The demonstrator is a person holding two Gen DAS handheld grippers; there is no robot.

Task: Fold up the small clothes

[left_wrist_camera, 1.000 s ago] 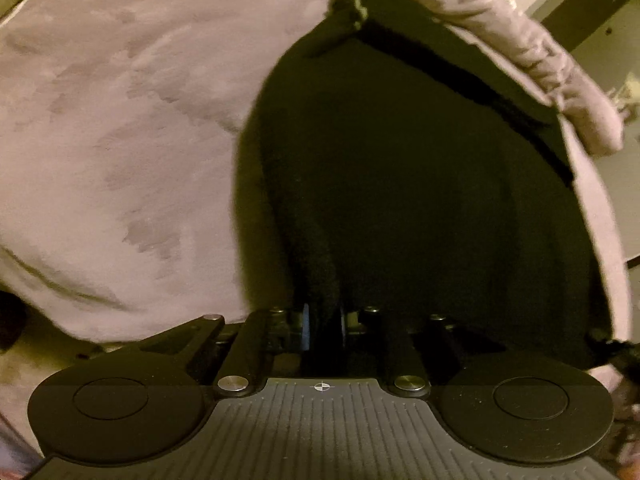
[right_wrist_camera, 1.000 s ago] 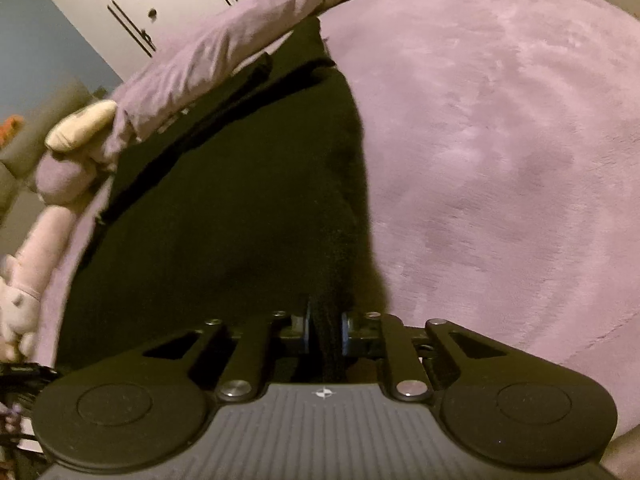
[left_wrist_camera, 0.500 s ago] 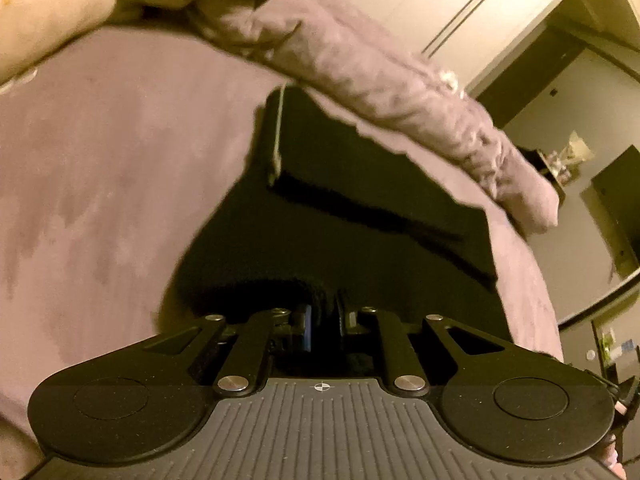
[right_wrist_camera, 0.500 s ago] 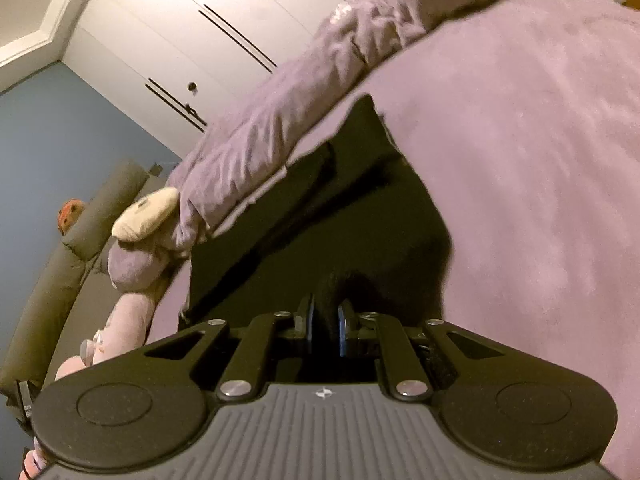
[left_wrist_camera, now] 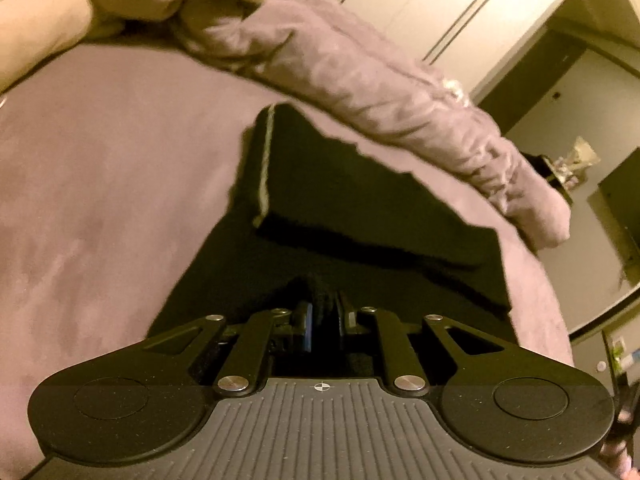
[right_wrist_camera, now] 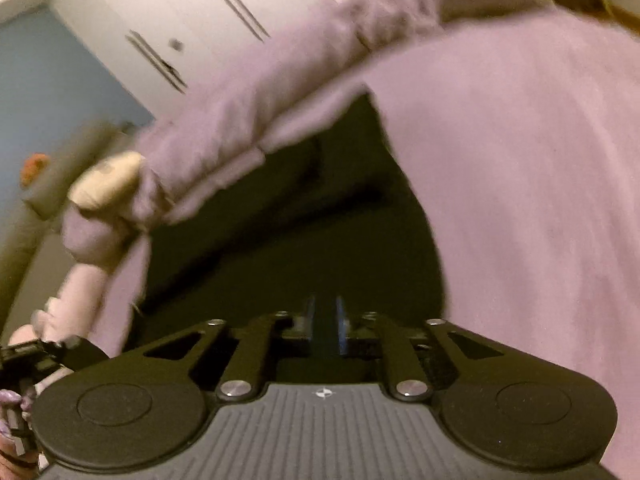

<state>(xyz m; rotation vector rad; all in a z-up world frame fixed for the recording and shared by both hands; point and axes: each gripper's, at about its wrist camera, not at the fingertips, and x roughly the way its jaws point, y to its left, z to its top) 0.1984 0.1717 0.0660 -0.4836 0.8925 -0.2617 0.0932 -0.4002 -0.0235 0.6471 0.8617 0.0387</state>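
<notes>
Blur smears most of the right wrist view, so edges there are hard to read. A black knitted garment [left_wrist_camera: 360,216] lies spread on a mauve plush bed cover [left_wrist_camera: 100,184], its far part folded over into a flat dark band with a pale thin cord [left_wrist_camera: 264,164] running along its left edge. In the right wrist view the same black knitted garment [right_wrist_camera: 304,232] is a dark mass whose folds cannot be made out.

The left gripper [left_wrist_camera: 323,320] has its two fingers drawn close, pinching a bunched bit of the garment's near edge between them; dark cloth fills the narrow gap. The right gripper [right_wrist_camera: 324,322] also has its fingers close together at the garment's near edge, and dark material seems to sit between the blue pads [right_wrist_camera: 340,320], though blur makes the grasp less sure. Each gripper's black body cuts off the bottom of its view and hides the nearest cloth.

Beyond the garment, touching its far edge, runs a rumpled mauve rolled blanket [left_wrist_camera: 380,96]. A cream and lilac soft toy [right_wrist_camera: 108,184] lies at the blanket's end, partly cropped in the left wrist view. White wardrobe doors [left_wrist_camera: 420,12] with dark slim handles stand behind. A blue wall [right_wrist_camera: 48,76] shows at left in the right wrist view.
</notes>
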